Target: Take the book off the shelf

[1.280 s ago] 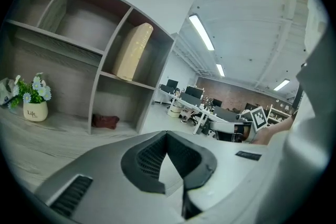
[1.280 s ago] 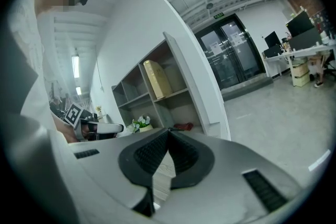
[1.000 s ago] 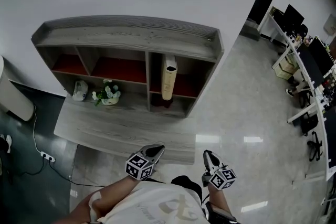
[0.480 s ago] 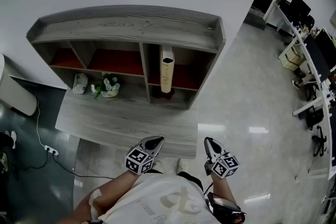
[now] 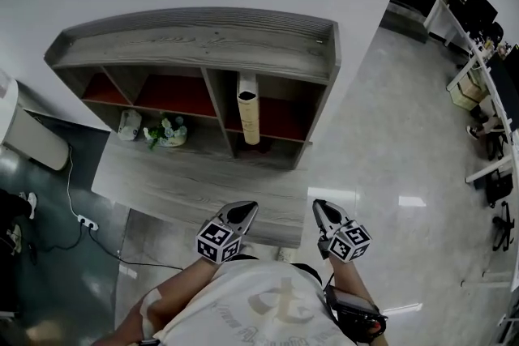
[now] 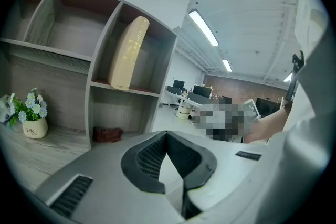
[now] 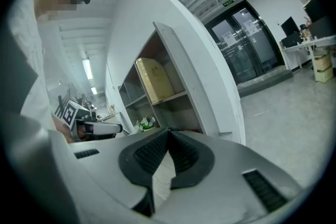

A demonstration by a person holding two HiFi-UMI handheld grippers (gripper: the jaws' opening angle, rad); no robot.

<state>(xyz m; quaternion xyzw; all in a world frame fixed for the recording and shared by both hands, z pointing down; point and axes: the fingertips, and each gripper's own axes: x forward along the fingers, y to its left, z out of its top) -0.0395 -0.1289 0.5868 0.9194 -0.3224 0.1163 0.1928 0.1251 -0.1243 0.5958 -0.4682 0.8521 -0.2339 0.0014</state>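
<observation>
Book stood upright in upper right compartment of shelf, left gripper and right gripper both closed on nothing, side by side, well apart from book

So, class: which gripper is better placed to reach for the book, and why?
Probably the left gripper: in the head view it sits almost directly in line with the book, while the right gripper is off to its side. Both are shut and empty.
</observation>
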